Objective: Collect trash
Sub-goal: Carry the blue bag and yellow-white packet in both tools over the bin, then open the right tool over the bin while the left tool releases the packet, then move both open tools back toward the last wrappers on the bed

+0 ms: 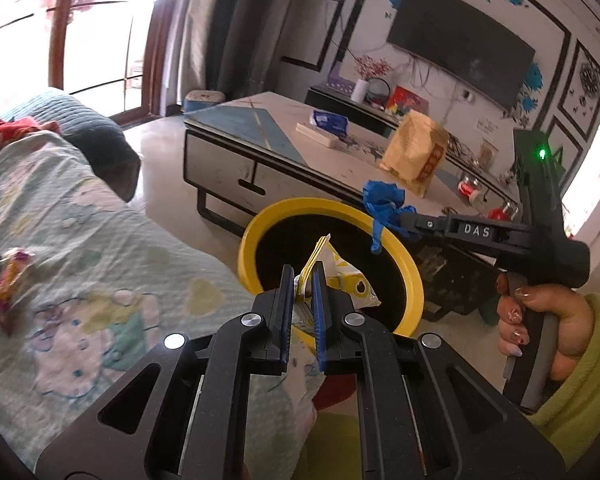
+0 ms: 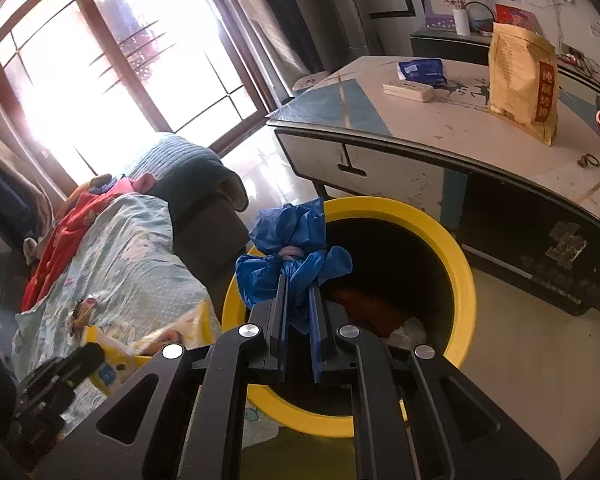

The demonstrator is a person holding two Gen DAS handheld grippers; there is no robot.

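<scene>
Left gripper (image 1: 303, 276) pinching yellow wrapper (image 1: 340, 276), right gripper (image 2: 300, 300) clamping blue glove (image 2: 288, 248), both hanging over yellow bin (image 2: 460, 264) (near its rim); releasing off-centre risks floor spill.

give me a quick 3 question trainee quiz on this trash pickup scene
1. True or false: both grippers are shut on trash.
2. What does the right gripper hold? A) blue plastic wad B) white box C) red cloth
3. What colour is the bin's rim?

Key:
1. True. The left gripper pinches a yellow-and-white wrapper.
2. A, the blue plastic wad.
3. Yellow; the bin stands on the floor beside the coffee table.
</scene>
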